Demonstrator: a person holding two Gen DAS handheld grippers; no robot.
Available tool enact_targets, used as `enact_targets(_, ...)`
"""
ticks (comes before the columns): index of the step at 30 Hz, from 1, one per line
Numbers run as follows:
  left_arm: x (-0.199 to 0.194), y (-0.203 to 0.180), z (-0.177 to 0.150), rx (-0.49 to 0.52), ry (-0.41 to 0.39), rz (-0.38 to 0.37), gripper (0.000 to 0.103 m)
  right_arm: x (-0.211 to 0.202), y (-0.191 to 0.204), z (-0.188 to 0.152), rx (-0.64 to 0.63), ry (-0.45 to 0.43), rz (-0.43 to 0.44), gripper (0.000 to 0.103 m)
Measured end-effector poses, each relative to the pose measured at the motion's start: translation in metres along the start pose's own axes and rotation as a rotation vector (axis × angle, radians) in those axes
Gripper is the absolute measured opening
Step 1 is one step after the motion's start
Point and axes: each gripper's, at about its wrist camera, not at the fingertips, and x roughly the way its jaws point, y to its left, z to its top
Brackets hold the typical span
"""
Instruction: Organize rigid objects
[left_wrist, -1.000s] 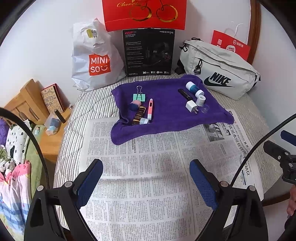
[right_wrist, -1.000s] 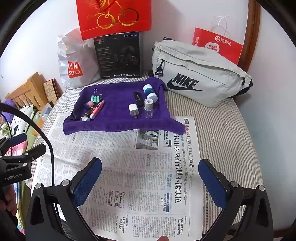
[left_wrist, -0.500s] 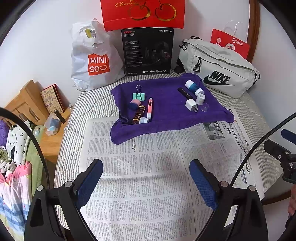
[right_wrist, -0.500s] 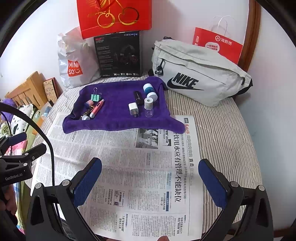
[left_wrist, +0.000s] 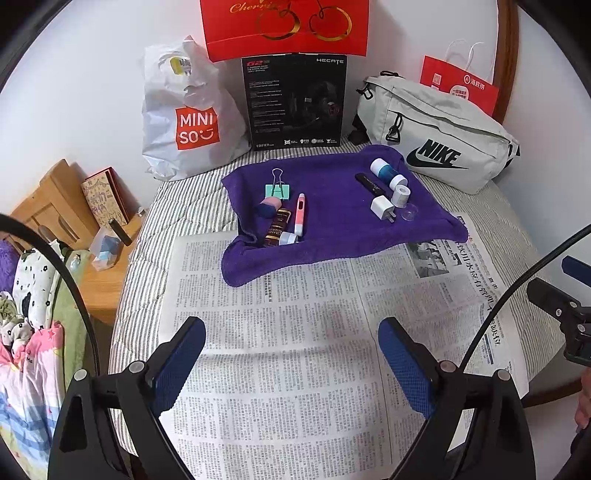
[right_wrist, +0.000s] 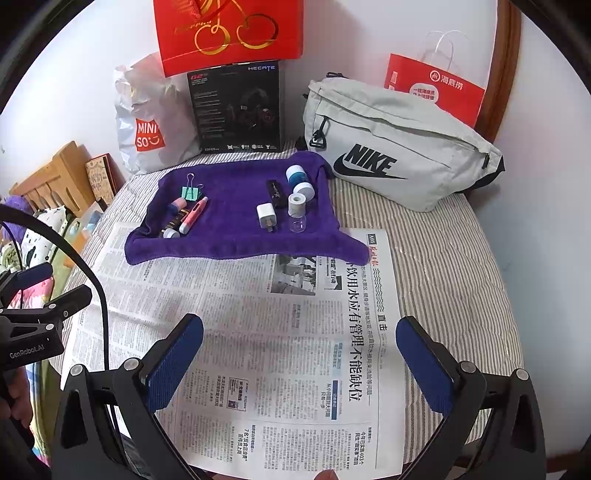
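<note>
A purple towel (left_wrist: 332, 236) (right_wrist: 236, 243) lies at the far side of a newspaper (left_wrist: 295, 350) (right_wrist: 258, 332). On its left lie a green binder clip (left_wrist: 277, 190), a pink-and-blue roll (left_wrist: 269, 206), a brown tube (left_wrist: 277, 227) and a pink pen (left_wrist: 300, 214). On its right lie a black stick (left_wrist: 371, 184), a blue-and-white bottle (left_wrist: 384, 170), a white tape roll (left_wrist: 400, 195), a white charger plug (left_wrist: 382, 208) and a clear cap (left_wrist: 409, 212). My left gripper (left_wrist: 291, 354) and right gripper (right_wrist: 299, 354) are open and empty above the newspaper, well short of the towel.
Behind the towel stand a white Miniso bag (left_wrist: 184, 114), a black box (left_wrist: 295, 99), a red gift bag (left_wrist: 288, 26), a grey Nike bag (left_wrist: 439, 140) and a red paper bag (left_wrist: 461, 83). A wooden bedside stand (left_wrist: 55, 206) is at the left.
Both views have shifted slightly, so the towel and its objects sit a touch further away. Both grippers stay open and empty.
</note>
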Motion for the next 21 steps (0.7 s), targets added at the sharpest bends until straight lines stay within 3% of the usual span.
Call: enact_targets(21,0.0009,0.0074,0.0038,-0.005,0.001,-0.021,0.095,0.0014,0.0031,-0.0015,-0.009,0.009,0.008,0.103)
